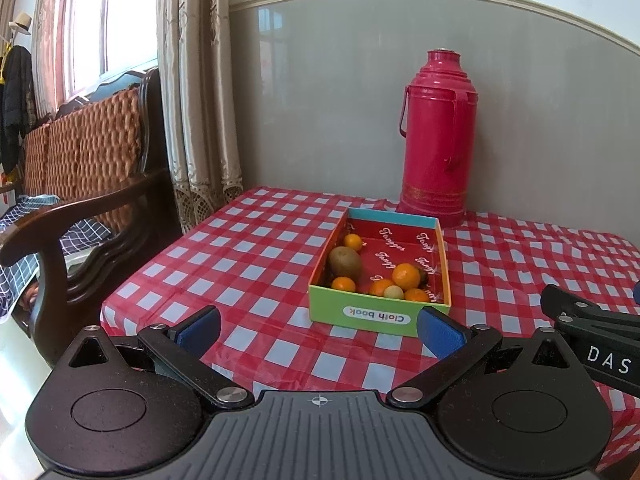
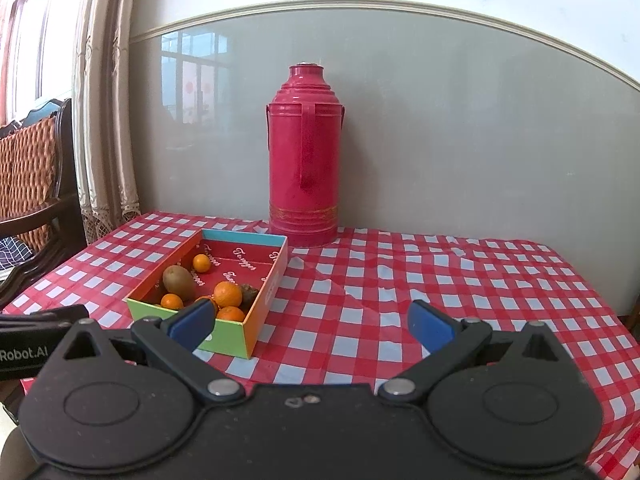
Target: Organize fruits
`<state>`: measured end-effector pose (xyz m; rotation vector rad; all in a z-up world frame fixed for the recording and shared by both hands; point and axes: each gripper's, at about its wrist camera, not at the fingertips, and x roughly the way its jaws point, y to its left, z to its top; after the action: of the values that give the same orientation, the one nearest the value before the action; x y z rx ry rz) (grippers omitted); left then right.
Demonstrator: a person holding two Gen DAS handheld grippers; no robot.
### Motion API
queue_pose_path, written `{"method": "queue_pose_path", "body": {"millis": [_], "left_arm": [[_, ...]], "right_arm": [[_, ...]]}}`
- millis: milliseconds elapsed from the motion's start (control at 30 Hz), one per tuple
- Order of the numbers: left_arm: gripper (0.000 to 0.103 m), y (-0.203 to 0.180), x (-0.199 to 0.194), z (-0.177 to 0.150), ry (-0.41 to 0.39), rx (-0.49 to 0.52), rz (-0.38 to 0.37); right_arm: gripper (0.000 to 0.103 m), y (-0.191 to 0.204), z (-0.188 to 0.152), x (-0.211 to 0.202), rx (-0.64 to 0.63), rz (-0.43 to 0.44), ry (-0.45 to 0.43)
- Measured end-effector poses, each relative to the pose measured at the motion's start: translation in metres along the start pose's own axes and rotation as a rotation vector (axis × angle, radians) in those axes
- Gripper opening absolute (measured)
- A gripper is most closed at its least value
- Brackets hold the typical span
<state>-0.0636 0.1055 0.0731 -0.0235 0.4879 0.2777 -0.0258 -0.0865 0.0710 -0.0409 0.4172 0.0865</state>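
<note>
A shallow cardboard box (image 1: pixel 378 316) with a green front and red inside sits on the checked tablecloth; it also shows in the right wrist view (image 2: pixel 232 338). It holds a brown kiwi (image 1: pixel 345 262), several small oranges (image 1: pixel 406 276), a pale round fruit (image 1: pixel 393 292) and a dark fruit (image 2: pixel 250 293). My left gripper (image 1: pixel 318 330) is open and empty, just in front of the box. My right gripper (image 2: pixel 312 322) is open and empty, to the right of the box, its left finger in front of the box's near corner.
A tall red thermos (image 1: pixel 436 140) stands behind the box against the grey wall. A wooden chair (image 1: pixel 80 208) with a woven cushion stands left of the table (image 2: pixel 440 280). The right gripper's body (image 1: pixel 592 332) shows at the left view's right edge.
</note>
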Motion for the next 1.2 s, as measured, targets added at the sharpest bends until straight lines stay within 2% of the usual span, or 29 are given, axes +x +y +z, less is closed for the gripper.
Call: {"method": "queue_pose_path", "body": {"millis": [1200], "left_arm": [[0.103,-0.005,0.001,0.012,-0.021,-0.007,-0.007]], "right_arm": [[0.097,0.001,0.011,0.004,-0.003,-0.014,-0.016]]}}
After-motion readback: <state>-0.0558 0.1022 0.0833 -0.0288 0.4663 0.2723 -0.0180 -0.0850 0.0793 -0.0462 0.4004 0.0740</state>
